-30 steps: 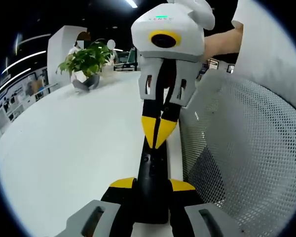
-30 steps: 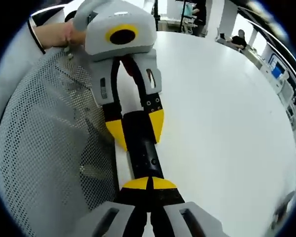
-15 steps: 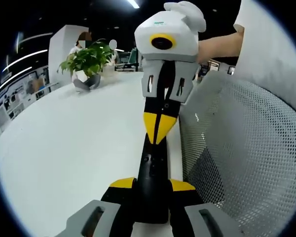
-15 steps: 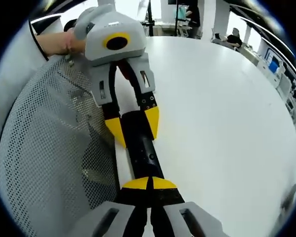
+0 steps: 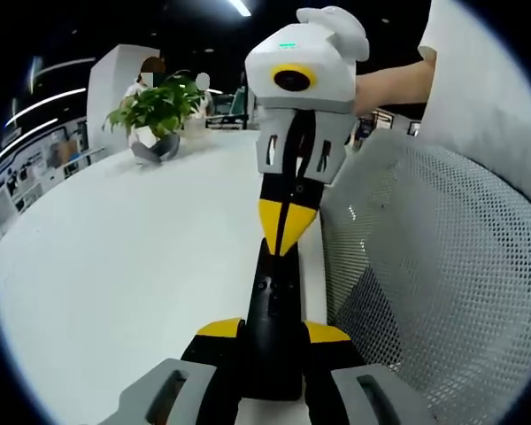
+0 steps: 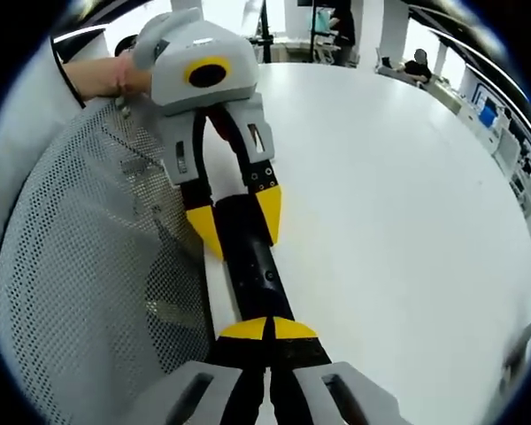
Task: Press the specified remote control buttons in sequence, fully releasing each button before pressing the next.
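I am clamping the black remote control in my left gripper over the white table while my right gripper, jaws closed together, is pressing a button; next calls for full release.

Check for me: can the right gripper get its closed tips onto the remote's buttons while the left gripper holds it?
Probably yes. The right gripper, jaws shut, is poised at the upper face of the remote, which the left gripper clamps by its edges, leaving that face uncovered.
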Demonstrator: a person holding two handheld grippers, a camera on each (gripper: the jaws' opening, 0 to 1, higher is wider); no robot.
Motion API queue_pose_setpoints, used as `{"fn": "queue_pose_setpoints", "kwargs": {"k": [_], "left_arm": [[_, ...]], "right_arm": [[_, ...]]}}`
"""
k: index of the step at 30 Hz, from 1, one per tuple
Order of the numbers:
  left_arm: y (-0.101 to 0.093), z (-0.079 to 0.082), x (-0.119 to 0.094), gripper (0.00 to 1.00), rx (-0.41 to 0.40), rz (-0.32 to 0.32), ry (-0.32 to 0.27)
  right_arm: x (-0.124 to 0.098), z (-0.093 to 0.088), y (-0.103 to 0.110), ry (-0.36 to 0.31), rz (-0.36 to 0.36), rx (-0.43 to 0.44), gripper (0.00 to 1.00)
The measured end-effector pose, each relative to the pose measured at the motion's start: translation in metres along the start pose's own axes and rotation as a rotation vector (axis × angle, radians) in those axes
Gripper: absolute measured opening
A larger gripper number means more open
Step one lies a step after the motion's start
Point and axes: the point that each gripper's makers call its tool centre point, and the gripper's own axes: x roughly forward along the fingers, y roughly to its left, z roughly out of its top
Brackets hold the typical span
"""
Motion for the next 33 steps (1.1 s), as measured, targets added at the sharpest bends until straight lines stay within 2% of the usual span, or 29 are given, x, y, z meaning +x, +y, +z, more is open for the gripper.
{"fn": "queue_pose_setpoints", "kwargs": {"k": [3,7,9,12,14,18,23,25,26,27,28,33], "left_arm": [[0.000,0.000,0.000,0.24,0.002,0.001,0.001],[0.000,0.000,0.000,0.24,0.003,0.000,0.003],[0.000,0.000,0.000,0.24,0.004,0.001,0.004],[-0.001,0.000,-0.001,0.24,0.006,0.002,0.006],[-0.001,0.000,-0.001,0.24,0.006,0.002,0.006],[-0.001,0.000,-0.001,0.24,0.007,0.003,0.007],[0.000,0.000,0.000,0.24,0.007,0.004,0.008],[0.000,0.000,0.000,0.24,0.000,0.005,0.007],[0.000,0.000,0.000,0.24,0.001,0.005,0.008],[0.000,0.000,0.000,0.24,0.010,0.005,0.009],[0.000,0.000,0.000,0.24,0.005,0.005,0.010],[0.000,0.001,0.000,0.24,-0.001,0.006,0.007]], "right_arm": [[0.002,0.000,0.000,0.025,-0.013,-0.035,0.00],[0.002,0.000,-0.001,0.037,-0.021,-0.033,0.00],[0.001,0.000,-0.001,-0.004,-0.025,0.009,0.00],[0.000,0.001,-0.002,-0.105,-0.034,0.119,0.00],[-0.001,0.001,-0.002,-0.133,-0.041,0.132,0.00],[-0.002,0.002,-0.002,-0.190,-0.068,0.212,0.00],[-0.001,0.005,-0.001,-0.212,-0.072,0.184,0.00],[0.004,0.015,0.012,-0.247,0.008,0.147,0.00],[0.007,0.014,0.012,-0.229,-0.005,0.147,0.00],[0.006,0.015,0.008,-0.211,-0.029,0.111,0.00],[0.006,0.014,0.008,-0.200,-0.025,0.101,0.00],[0.005,0.012,0.002,-0.169,-0.069,0.125,0.00]]}}
